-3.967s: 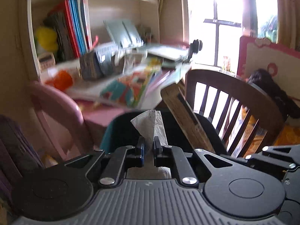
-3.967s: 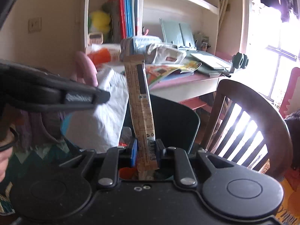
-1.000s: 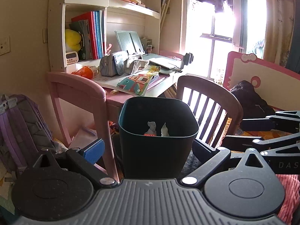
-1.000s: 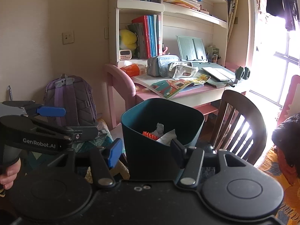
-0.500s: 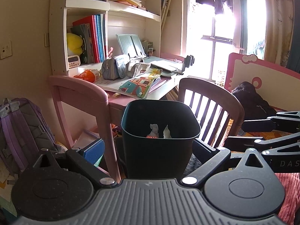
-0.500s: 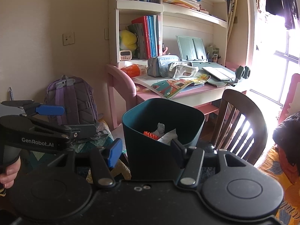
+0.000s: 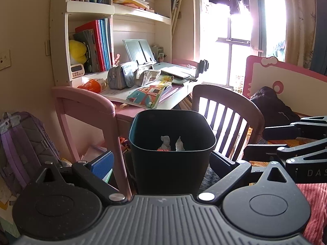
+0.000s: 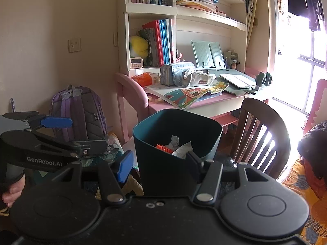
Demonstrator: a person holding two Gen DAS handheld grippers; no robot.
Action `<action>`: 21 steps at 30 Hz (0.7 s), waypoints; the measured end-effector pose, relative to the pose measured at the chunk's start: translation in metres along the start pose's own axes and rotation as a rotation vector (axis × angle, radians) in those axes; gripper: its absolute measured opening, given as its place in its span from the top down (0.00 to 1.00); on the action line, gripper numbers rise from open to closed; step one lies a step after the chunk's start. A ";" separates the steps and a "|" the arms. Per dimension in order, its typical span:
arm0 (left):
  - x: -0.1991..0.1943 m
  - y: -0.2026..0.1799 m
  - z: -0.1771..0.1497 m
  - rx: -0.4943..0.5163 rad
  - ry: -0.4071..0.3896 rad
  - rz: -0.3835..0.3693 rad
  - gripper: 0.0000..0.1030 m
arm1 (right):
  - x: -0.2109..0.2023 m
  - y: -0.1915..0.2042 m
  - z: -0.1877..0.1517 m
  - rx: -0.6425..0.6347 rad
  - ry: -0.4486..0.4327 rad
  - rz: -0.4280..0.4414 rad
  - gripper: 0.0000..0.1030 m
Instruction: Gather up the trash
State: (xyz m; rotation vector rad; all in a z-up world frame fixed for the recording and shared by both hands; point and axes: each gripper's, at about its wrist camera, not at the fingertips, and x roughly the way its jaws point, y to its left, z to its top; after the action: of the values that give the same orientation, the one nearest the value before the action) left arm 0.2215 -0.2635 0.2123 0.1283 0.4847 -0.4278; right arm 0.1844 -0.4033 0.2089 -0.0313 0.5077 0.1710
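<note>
A dark teal trash bin (image 7: 171,159) stands on the floor in front of a pink desk, with white crumpled tissues (image 7: 166,141) and an orange item (image 8: 162,148) inside. My left gripper (image 7: 163,165) is open wide on the near side of the bin, and nothing is between its fingers. My right gripper (image 8: 159,163) is also open and empty, a little back from the bin (image 8: 177,143). Each gripper shows in the other's view: the right gripper (image 7: 256,139) at the right edge, the left gripper (image 8: 81,134) at the left, with a hand on its grip.
A pink desk (image 8: 204,104) with pencil cases, books and papers stands behind the bin. A wooden slatted chair (image 7: 226,114) is to the bin's right and a purple backpack (image 8: 77,112) to its left. Dark clothing (image 7: 269,106) lies on a bed at the right.
Four seconds ago my left gripper held a tissue and my right a tan wrapper over the bin. Now both are open, empty and drawn back. Nothing moved in the last second.
</note>
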 end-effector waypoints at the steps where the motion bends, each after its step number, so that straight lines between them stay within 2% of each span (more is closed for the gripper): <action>1: 0.000 0.000 0.000 0.001 -0.002 -0.002 0.02 | -0.001 0.000 -0.001 0.001 -0.001 0.002 0.46; 14: 0.000 -0.001 -0.001 0.003 -0.007 -0.019 0.02 | -0.002 0.000 -0.003 0.003 -0.003 0.010 0.46; 21: 0.000 -0.001 -0.004 0.007 -0.012 -0.004 0.02 | -0.002 0.001 -0.004 -0.004 -0.001 0.014 0.46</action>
State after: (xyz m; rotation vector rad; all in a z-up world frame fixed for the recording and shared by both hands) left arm 0.2195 -0.2633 0.2090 0.1319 0.4715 -0.4338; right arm 0.1803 -0.4032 0.2065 -0.0313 0.5067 0.1859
